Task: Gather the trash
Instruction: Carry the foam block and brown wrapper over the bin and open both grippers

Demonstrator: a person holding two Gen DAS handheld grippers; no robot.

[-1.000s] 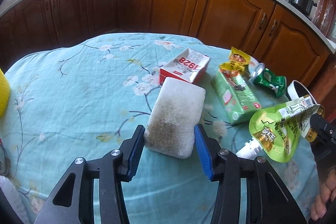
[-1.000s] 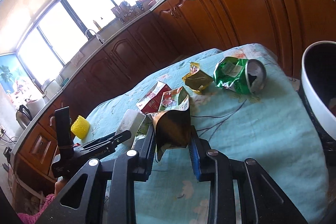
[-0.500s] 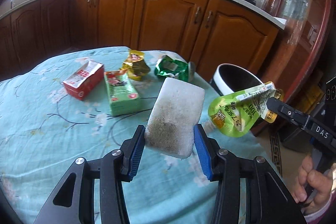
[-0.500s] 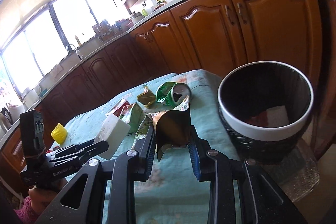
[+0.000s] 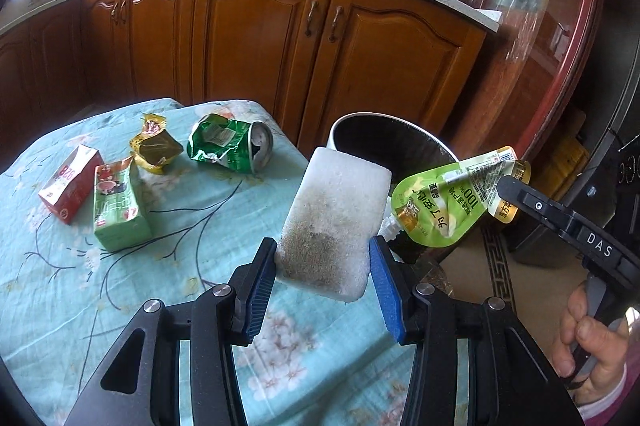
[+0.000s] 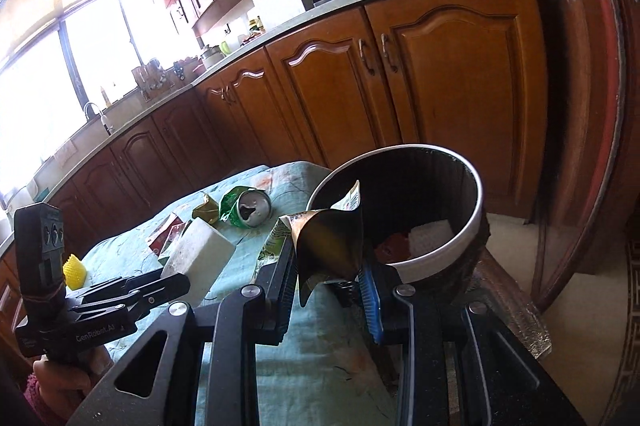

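Two claws | left claw [image 5: 323, 272] grips sponge [image 5: 336, 222] | right claw [image 6: 329, 284] grips pouch [image 6: 330, 246] | four items on table [image 5: 60, 306]

Left wrist camera rides close behind its tool [image 5: 323, 268], facing the tabletop's [image 5: 60, 306] far corner and cabinets. Right wrist camera sits near its tool [image 6: 329, 274], facing the bin [image 6: 474, 222]. Both share the bin [image 5: 348, 120], crushed can [image 5: 230, 144] and cabinets.

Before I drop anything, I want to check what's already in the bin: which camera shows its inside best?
The right wrist view: it looks down into the bin, showing something red and white at the bottom. In the left wrist view the sponge and pouch hide most of it.
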